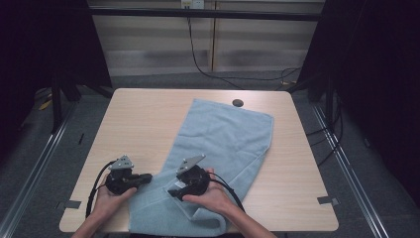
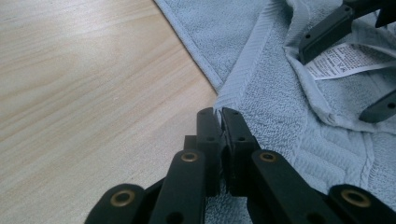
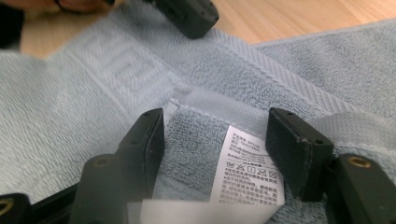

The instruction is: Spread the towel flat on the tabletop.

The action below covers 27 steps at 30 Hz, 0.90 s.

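Two grippers: left gripper (image 2: pixel 220 114) jaws pinch the towel (image 2: pixel 275 107) edge; right gripper (image 3: pixel 215 140) jaws spread, straddling its label (image 3: pixel 250 172).

Table (image 1: pixel 148 114) bare left of and behind the towel (image 1: pixel 223 134), also along the right edge: free passage. Near edge crowded: left gripper (image 1: pixel 144 177) and right gripper (image 1: pixel 174 191) close together on the towel's folded corner, care label (image 3: pixel 250 172) between right jaws.

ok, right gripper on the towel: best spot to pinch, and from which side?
Likely the folded-over corner that carries the care label. The right gripper already straddles it with open jaws, so come straight down along the jaws. That corner of the towel stands up off the lower layer, giving an edge to pinch. The left gripper holds the neighbouring hem.
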### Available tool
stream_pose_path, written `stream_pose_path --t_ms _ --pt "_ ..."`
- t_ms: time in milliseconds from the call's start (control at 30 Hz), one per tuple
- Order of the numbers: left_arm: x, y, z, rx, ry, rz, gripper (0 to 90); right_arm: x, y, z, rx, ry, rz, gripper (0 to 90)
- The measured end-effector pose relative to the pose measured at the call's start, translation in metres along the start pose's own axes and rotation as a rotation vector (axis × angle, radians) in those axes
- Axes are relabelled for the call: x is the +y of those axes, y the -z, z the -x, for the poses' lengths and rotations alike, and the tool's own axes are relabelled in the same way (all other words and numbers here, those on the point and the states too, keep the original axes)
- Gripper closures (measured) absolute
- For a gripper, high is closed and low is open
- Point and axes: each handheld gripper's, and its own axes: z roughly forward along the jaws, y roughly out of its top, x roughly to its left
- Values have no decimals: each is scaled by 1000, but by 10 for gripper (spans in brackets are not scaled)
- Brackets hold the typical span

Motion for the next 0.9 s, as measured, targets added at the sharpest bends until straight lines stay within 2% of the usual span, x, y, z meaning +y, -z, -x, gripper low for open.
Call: stream_pose_path --t_ms 33,67,100,167,267,333,367,533,633,700,800,833,900 --pt "0 0 0 -1 1 -2 866 1 0 -2 -27 31 -20 484" --pt "0 0 0 0 1 -1 866 2 1 -4 -58 61 -29 526" --pt "0 0 0 0 -2 -3 866 2 2 -4 -65 60 -32 599" --pt "0 1 1 2 -5 -6 866 0 6 0 -58 39 -19 761" --pt "0 1 0 -5 -4 -4 866 -5 17 3 -20 -22 44 845" --pt "-1 2 0 -1 -4 -5 867 -9 32 6 -5 -62 101 854" --pt "-1 2 0 0 -4 -5 867 -11 42 8 -13 -80 130 859" --pt "-1 3 3 10 -6 -15 867 -30 105 21 -28 -184 283 864" --pt "2 5 8 -40 -11 24 865 -45 140 27 -42 -231 359 866" --pt "7 9 16 -63 -34 56 860 -54 153 28 -69 -234 357 866" --pt "11 16 26 -95 -51 88 808 -69 160 32 -91 -270 357 866" --pt "10 17 26 -95 -49 83 778 -74 162 34 -100 -280 352 866" --pt "6 16 23 -73 -37 70 650 -82 164 38 -110 -298 348 866"
